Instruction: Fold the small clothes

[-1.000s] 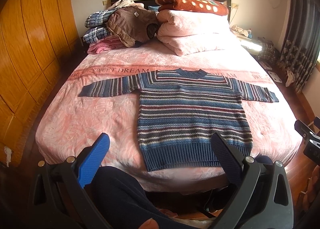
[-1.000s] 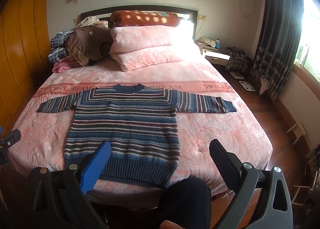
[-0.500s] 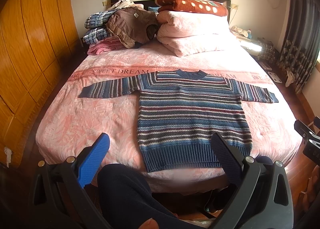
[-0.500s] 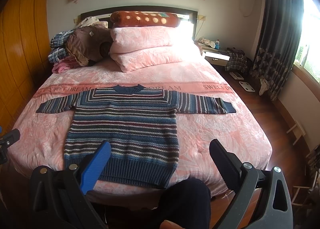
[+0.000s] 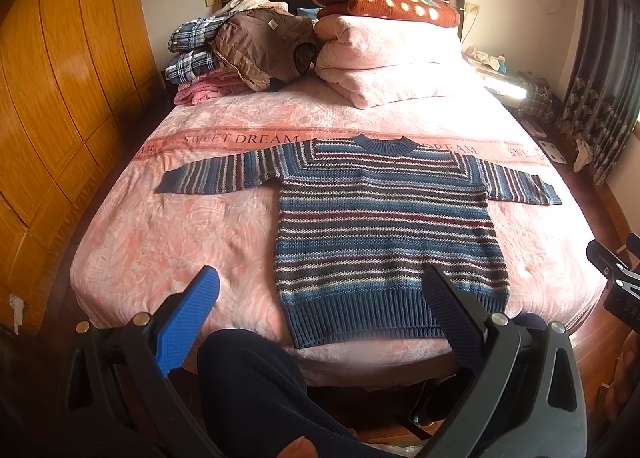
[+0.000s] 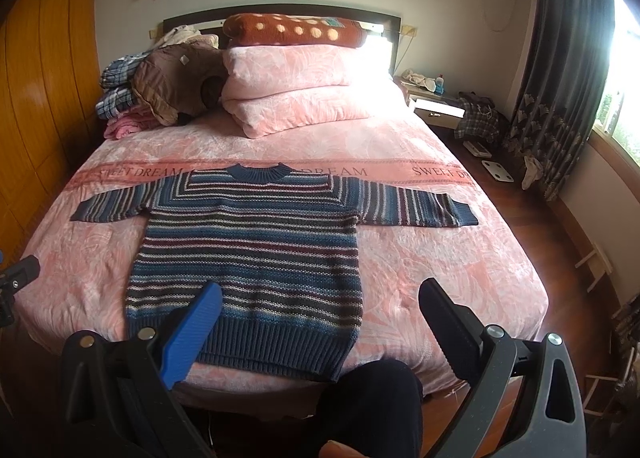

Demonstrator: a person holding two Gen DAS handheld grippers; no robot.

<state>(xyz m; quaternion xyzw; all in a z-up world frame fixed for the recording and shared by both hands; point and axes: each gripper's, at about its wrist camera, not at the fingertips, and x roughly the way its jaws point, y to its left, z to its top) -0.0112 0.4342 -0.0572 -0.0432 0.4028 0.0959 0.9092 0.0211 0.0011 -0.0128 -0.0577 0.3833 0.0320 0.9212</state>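
A blue, grey and maroon striped knit sweater (image 5: 384,225) (image 6: 248,254) lies flat on the pink bed, front up, both sleeves spread out sideways and its ribbed hem near the foot edge. My left gripper (image 5: 320,298) hangs open in front of the bed's foot, short of the hem, nothing between its fingers. In the right wrist view my right gripper (image 6: 320,306) is open too, held over the foot edge near the hem's right corner, not touching the sweater. Part of the right gripper (image 5: 616,278) shows at the left view's right edge.
Pink bed (image 5: 180,225) with stacked pink pillows (image 6: 296,89) and a pile of folded clothes (image 5: 240,49) at the head. A person's dark-clad legs (image 5: 256,390) (image 6: 372,402) stand below the grippers. Wooden wardrobe (image 5: 52,77) on the left, nightstand (image 6: 436,109) and curtain (image 6: 560,77) on the right.
Both views have shifted very slightly; the person's leg has moved a little in the left wrist view. The sweater lies as before and both grippers stay open.
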